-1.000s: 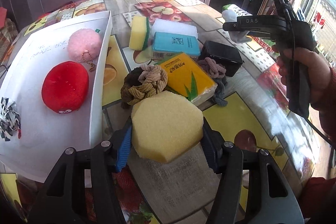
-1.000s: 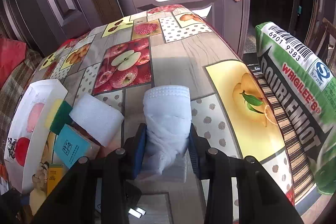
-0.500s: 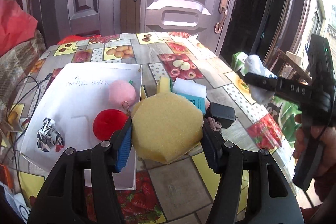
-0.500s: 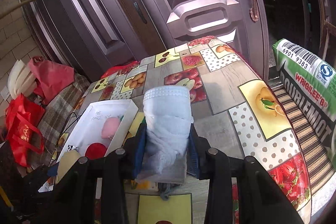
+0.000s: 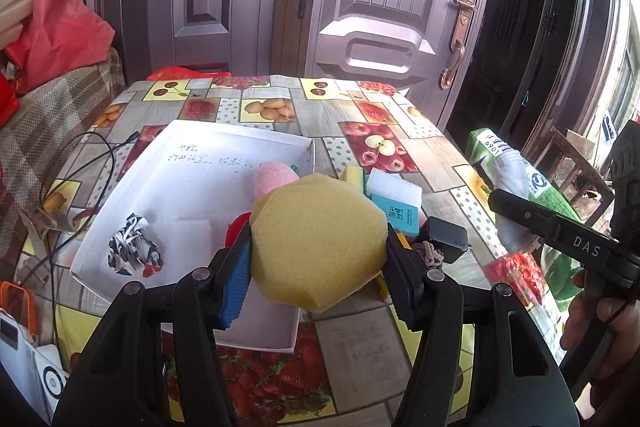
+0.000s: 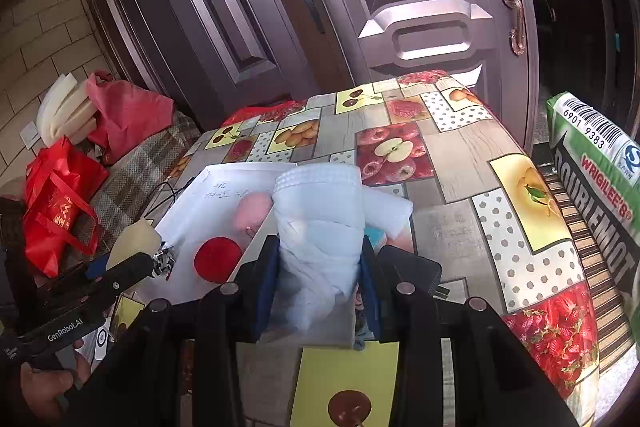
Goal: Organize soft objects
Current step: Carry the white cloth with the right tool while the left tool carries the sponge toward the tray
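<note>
My left gripper [image 5: 318,259] is shut on a yellow hexagonal sponge [image 5: 318,243], held in the air over the near right edge of the white tray [image 5: 192,179]. The tray holds a pink pom-pom [image 5: 272,177], a red plush [image 6: 218,259] and a black-and-white scrunchie [image 5: 134,253]. My right gripper [image 6: 320,275] is shut on a folded white face mask [image 6: 318,227], raised above the table right of the tray; it also shows in the left wrist view [image 5: 512,179].
Right of the tray lie a yellow-green sponge [image 5: 352,175], a white foam block [image 5: 394,187], a teal packet [image 5: 398,217], a black box [image 5: 446,239] and hair ties [image 5: 430,253]. A green pillow [image 6: 592,163] sits off the table's right edge. A black cable [image 5: 80,163] lies left.
Both grippers have risen and pulled back from the table with their objects. The sponge is now over the tray's near right edge; the mask has moved left toward the tray.
</note>
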The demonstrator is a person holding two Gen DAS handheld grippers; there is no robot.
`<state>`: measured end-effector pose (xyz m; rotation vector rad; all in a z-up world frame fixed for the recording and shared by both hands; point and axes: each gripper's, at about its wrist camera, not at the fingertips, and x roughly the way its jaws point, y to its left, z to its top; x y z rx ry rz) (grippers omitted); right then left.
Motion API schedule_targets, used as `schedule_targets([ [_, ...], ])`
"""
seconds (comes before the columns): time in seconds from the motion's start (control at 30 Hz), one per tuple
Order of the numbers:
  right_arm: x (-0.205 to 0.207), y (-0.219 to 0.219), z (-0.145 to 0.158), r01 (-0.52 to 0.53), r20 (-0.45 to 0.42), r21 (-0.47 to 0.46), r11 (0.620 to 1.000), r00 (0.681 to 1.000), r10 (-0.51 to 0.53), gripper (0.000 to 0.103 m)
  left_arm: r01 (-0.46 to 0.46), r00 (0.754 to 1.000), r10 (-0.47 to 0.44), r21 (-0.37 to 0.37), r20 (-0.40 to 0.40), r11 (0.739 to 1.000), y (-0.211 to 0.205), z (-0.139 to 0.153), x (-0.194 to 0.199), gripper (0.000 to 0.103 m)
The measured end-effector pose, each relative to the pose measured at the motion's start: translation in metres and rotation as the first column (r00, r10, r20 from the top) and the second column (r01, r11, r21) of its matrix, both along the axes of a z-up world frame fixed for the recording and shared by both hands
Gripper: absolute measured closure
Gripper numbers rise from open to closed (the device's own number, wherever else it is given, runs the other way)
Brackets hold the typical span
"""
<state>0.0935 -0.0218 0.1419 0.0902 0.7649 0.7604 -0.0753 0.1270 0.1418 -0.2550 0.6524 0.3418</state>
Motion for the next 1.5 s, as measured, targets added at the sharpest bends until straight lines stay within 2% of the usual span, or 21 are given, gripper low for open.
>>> schedule_targets([
  [0.63, -0.017, 0.017, 0.007, -0.06, 0.031, -0.018, 0.998, 0.998, 0.061, 0.066, -0.058, 0.998, 0.058, -0.025, 0.015, 0.998, 0.014, -0.003, -0.022, 0.044],
  [1.2, -0.022, 0.032, 0.003, -0.093, 0.022, -0.044, 0.995, 0.995, 0.094, 0.066, -0.095, 0.995, 0.095, -0.06, -0.002, 0.994, 0.031, -0.013, -0.03, 0.043],
  [1.5, -0.022, 0.055, -0.002, -0.141, 0.01, -0.066, 0.988, 0.99, 0.142, 0.066, -0.138, 0.99, 0.137, -0.076, -0.015, 0.987, 0.053, -0.019, -0.039, 0.043],
])
